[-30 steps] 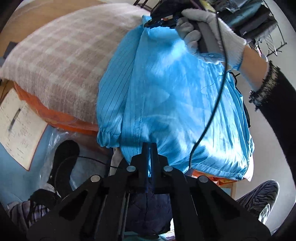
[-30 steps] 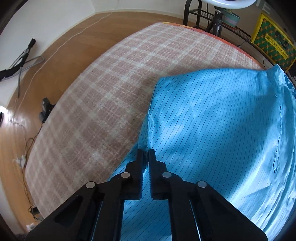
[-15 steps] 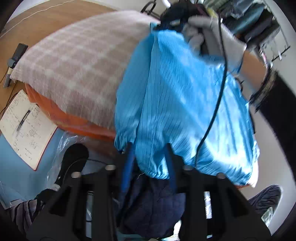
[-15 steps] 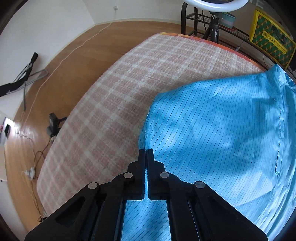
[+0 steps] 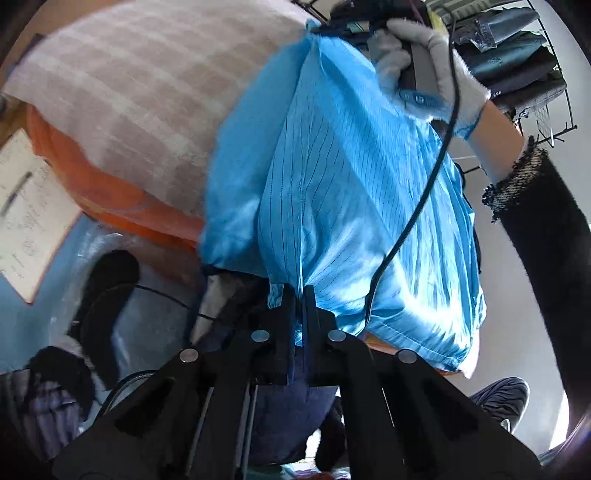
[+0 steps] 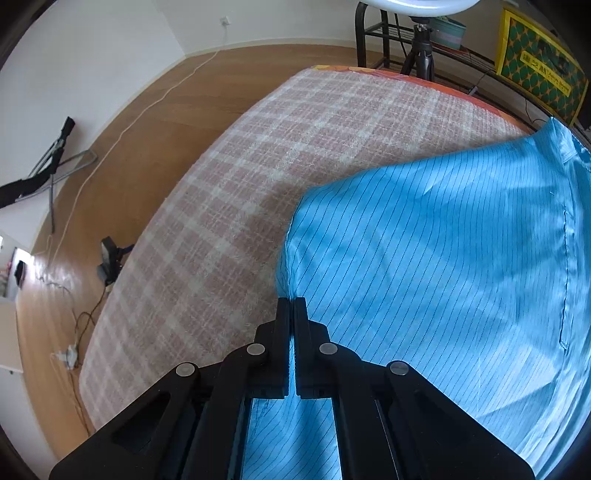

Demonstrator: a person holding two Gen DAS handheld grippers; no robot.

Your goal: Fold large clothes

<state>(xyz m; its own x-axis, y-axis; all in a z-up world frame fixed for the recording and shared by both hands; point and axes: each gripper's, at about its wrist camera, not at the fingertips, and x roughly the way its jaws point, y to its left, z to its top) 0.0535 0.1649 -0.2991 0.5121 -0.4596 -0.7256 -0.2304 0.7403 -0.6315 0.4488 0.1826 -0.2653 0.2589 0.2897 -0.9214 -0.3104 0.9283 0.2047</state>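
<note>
Checked blanket [image 6: 258, 192] fills the right wrist frame's centre, with the blue striped garment [image 6: 443, 277] spread over its lower right. Only the left wrist view shows the garment hanging off the edge and the gloved hand [image 5: 424, 55] at upper right. Left gripper [image 5: 299, 295] jaws pinch the garment's lower hem; right gripper [image 6: 291, 306] jaws are clamped on its near edge.

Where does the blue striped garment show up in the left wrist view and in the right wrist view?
Left wrist: blue striped garment fills the centre, hanging from the right tongs at top down to the left tongs.
Right wrist: it fills the right and lower half, its edge pinched in the right tongs.
Shared landmark: the checked blanket, left of the garment in both.
</note>
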